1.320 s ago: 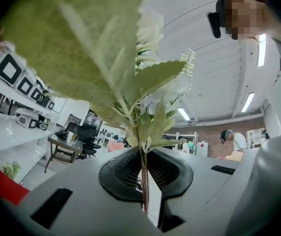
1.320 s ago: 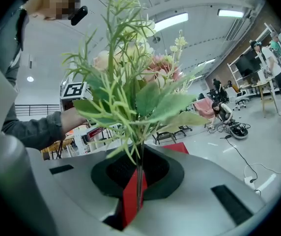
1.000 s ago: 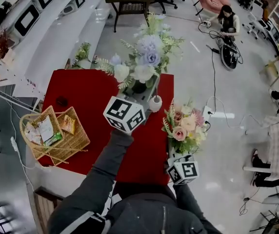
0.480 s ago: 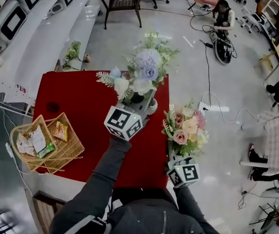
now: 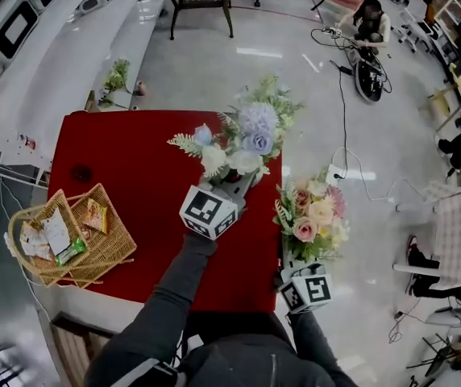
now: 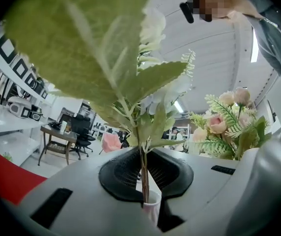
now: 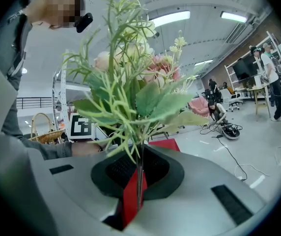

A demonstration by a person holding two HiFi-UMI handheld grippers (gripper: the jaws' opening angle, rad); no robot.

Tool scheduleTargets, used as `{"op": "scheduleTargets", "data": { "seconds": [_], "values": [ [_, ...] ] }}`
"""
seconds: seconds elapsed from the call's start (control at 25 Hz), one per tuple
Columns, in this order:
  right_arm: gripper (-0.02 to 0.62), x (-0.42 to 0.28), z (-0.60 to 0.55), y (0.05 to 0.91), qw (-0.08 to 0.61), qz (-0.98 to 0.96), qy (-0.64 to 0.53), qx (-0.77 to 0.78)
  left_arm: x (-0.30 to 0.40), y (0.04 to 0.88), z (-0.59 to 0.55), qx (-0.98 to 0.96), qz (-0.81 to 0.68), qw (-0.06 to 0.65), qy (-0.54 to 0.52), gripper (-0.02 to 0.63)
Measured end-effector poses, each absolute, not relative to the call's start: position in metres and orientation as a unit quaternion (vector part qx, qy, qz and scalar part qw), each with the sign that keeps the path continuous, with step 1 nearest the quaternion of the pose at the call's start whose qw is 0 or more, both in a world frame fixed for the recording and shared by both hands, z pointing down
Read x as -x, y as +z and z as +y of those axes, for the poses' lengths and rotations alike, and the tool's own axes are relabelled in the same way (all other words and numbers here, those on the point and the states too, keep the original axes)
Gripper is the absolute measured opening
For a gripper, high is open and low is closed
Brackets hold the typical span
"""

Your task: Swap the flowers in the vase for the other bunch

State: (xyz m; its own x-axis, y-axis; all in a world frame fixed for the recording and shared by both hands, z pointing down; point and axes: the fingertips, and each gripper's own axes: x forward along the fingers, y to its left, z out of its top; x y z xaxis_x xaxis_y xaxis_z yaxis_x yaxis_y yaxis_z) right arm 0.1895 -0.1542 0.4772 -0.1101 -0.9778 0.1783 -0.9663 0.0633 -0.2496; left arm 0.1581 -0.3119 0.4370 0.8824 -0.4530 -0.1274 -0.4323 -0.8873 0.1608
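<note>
With left gripper [image 6: 144, 183], pinches stem of lavender-and-white artificial flower bunch [image 5: 242, 135] upright, stem entering small white vase [image 6: 151, 209], apparently for seating. With right gripper [image 7: 138, 181], clamps stem of pink-and-cream flower bunch [image 5: 311, 216], parked beyond red table [image 5: 134, 168] edge for clearance.

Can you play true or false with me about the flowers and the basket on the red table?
1. The left tool grips the blue and white flower bunch by its stems. True.
2. The right tool is empty. False: it is shut on the stems of the pink flower bunch.
3. The woven wicker basket is empty. False: snack packets lie in it.
4. The table wears a red cloth. True.
</note>
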Motion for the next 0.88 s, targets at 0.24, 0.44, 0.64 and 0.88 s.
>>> {"op": "scheduleTargets", "data": {
  "seconds": [0.24,0.44,0.64,0.88],
  "values": [
    [0.023,-0.193,-0.153,0.478,0.014,0.726,-0.152,0.670,-0.161,0.451,-0.303,-0.973,-0.216,0.043,-0.065,0.032],
    [0.023,-0.193,-0.154,0.479,0.012,0.725,-0.153,0.671,-0.161,0.452,-0.302,-0.974,-0.218,0.020,-0.055,0.058],
    [0.023,-0.189,-0.157,0.472,0.031,0.730,-0.151,0.666,-0.160,0.454,-0.306,-0.972,-0.232,0.016,-0.044,0.092],
    [0.023,-0.191,-0.155,0.478,0.013,0.728,-0.150,0.669,-0.159,0.455,-0.310,-0.970,-0.241,0.007,-0.028,0.173]
  ]
}}
